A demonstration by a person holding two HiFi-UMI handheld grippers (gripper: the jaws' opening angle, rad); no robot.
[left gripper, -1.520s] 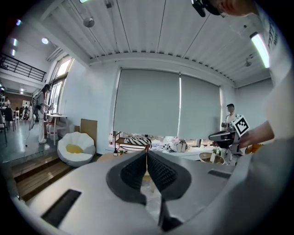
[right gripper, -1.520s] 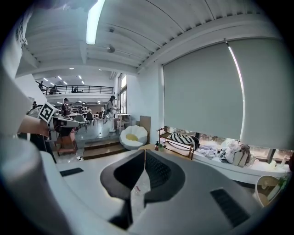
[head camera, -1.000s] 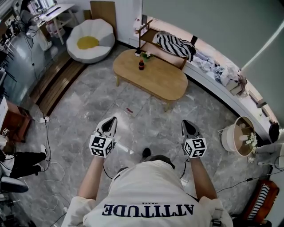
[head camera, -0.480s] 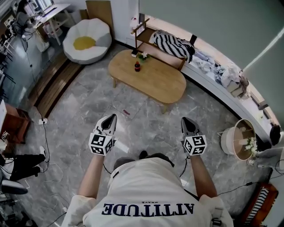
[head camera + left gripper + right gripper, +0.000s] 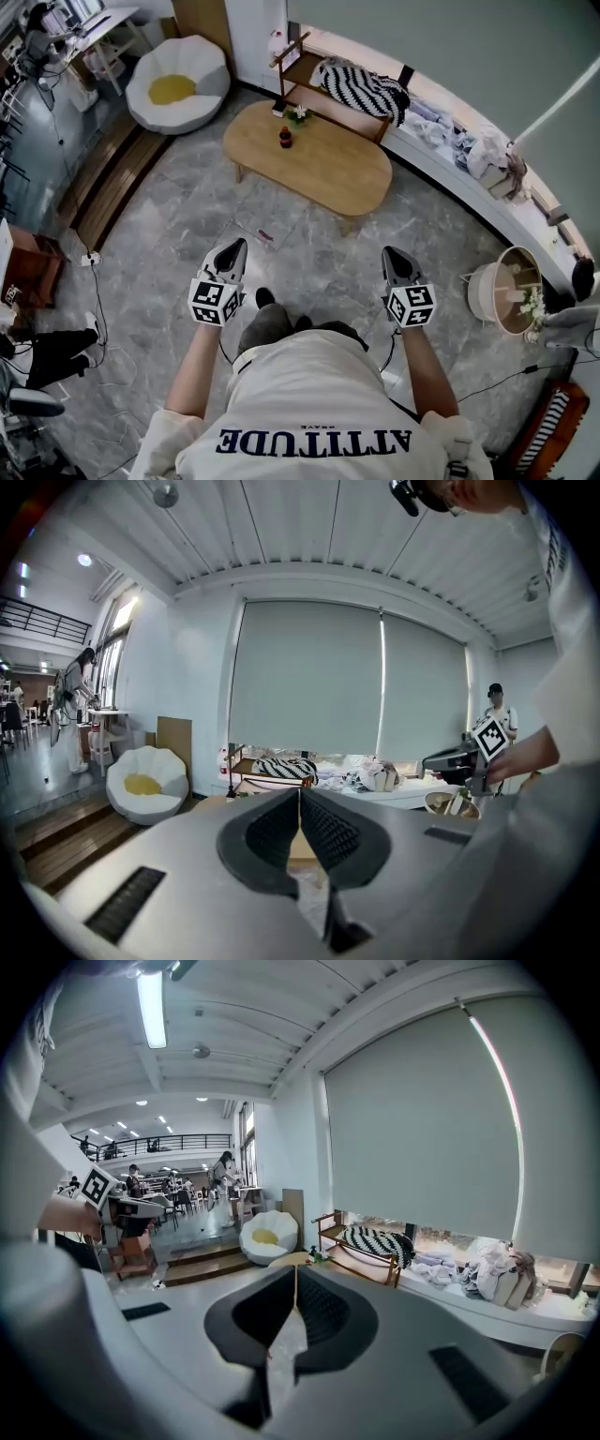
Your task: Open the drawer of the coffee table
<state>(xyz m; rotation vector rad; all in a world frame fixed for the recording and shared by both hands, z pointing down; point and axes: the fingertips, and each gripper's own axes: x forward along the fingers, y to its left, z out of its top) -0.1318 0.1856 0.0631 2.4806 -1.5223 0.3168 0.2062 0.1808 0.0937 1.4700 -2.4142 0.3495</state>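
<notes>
Coffee table (image 5: 328, 173), oval and wooden, viewed from above on the far side of the grey marble floor (image 5: 178, 225), well apart from both tongs; its drawer cannot be made out. Left tongs (image 5: 233, 247) and right tongs (image 5: 388, 253): each pressed together with nothing between the jaws, held side by side over the floor, pointing toward the table. Near, between them: the person's shoe (image 5: 265, 297). On the far left part of the table top: a dark bottle (image 5: 285, 139) and a small plant (image 5: 298, 113). Beyond the table: a wooden bench (image 5: 323, 101) bearing a striped throw (image 5: 361, 89). Far left: a white and yellow beanbag (image 5: 178, 84)
</notes>
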